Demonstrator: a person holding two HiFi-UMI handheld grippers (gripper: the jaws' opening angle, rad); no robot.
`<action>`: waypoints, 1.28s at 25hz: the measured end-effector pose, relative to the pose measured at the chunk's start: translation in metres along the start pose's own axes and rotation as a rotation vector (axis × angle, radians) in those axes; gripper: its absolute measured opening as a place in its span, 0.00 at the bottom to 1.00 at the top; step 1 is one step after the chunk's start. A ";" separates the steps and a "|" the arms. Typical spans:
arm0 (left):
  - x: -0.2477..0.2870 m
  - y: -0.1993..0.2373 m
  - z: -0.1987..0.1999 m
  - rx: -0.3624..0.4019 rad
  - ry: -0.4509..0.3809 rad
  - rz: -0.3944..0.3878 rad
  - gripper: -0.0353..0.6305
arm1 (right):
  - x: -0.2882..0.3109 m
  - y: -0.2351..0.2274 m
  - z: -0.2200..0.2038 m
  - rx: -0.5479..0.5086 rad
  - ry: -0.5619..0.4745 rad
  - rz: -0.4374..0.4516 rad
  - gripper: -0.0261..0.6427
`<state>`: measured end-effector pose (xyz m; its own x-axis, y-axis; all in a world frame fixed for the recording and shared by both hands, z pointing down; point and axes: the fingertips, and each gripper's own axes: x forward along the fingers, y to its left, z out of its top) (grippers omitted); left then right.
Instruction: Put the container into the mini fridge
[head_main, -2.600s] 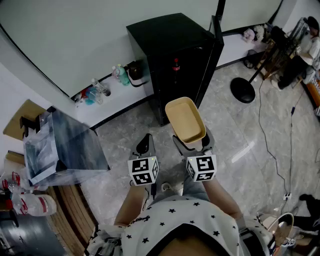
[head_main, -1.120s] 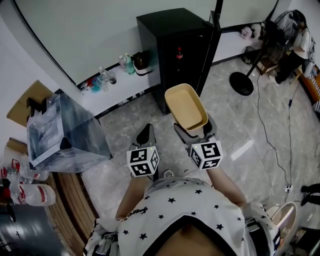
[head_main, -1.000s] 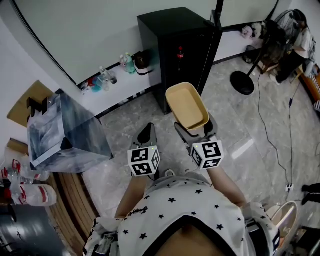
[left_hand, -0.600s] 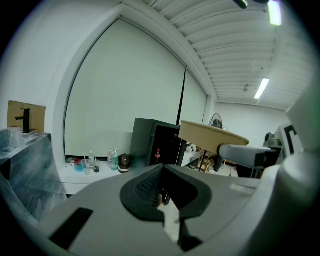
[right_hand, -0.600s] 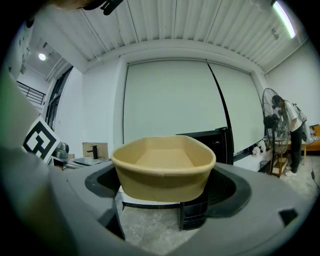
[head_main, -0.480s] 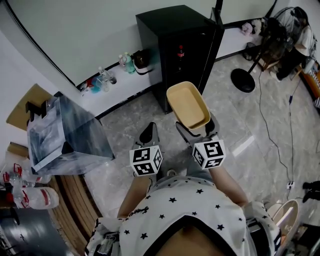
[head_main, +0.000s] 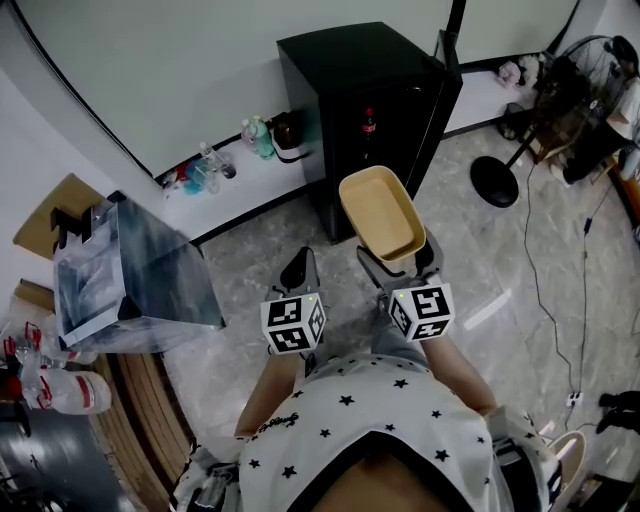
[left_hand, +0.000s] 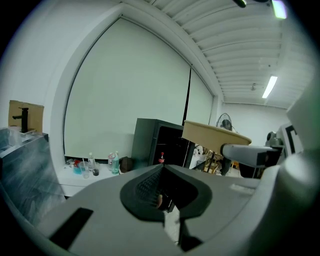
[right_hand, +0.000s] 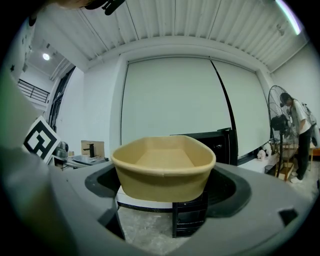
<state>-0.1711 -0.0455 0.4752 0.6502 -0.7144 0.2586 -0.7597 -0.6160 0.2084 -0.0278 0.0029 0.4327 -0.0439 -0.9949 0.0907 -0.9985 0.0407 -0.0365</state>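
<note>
A tan oval container (head_main: 380, 213) hangs over the floor in front of the black mini fridge (head_main: 340, 70). My right gripper (head_main: 400, 262) is shut on its near end. In the right gripper view the container (right_hand: 164, 167) fills the space between the jaws, with the fridge (right_hand: 220, 145) behind it. The fridge door (head_main: 447, 90) stands open, and a red-capped bottle (head_main: 368, 124) shows inside. My left gripper (head_main: 298, 270) is shut and holds nothing, level with the right one and to its left. The left gripper view shows the fridge (left_hand: 155, 142) and the container (left_hand: 215, 134).
A clear glass tank (head_main: 130, 270) stands on a counter at the left. Several bottles and cups (head_main: 215, 165) sit on a low white ledge beside the fridge. A fan stand (head_main: 497, 180) and cables (head_main: 540, 290) lie on the tiled floor at the right. A person (right_hand: 297, 135) stands far right.
The container, still held by my right gripper, has edged a little closer to the fridge. The left gripper has stayed shut beside it.
</note>
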 end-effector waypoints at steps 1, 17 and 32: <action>0.009 0.000 0.003 -0.002 -0.002 0.006 0.07 | 0.007 -0.007 0.001 -0.002 0.000 0.005 0.80; 0.138 -0.024 0.051 -0.026 -0.029 0.117 0.07 | 0.107 -0.122 0.024 -0.015 0.023 0.101 0.80; 0.223 -0.044 0.059 -0.057 -0.055 0.258 0.07 | 0.174 -0.202 0.005 -0.030 0.072 0.232 0.80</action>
<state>0.0077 -0.1971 0.4684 0.4338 -0.8629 0.2591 -0.8985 -0.3929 0.1957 0.1664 -0.1791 0.4512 -0.2734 -0.9496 0.1536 -0.9619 0.2713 -0.0351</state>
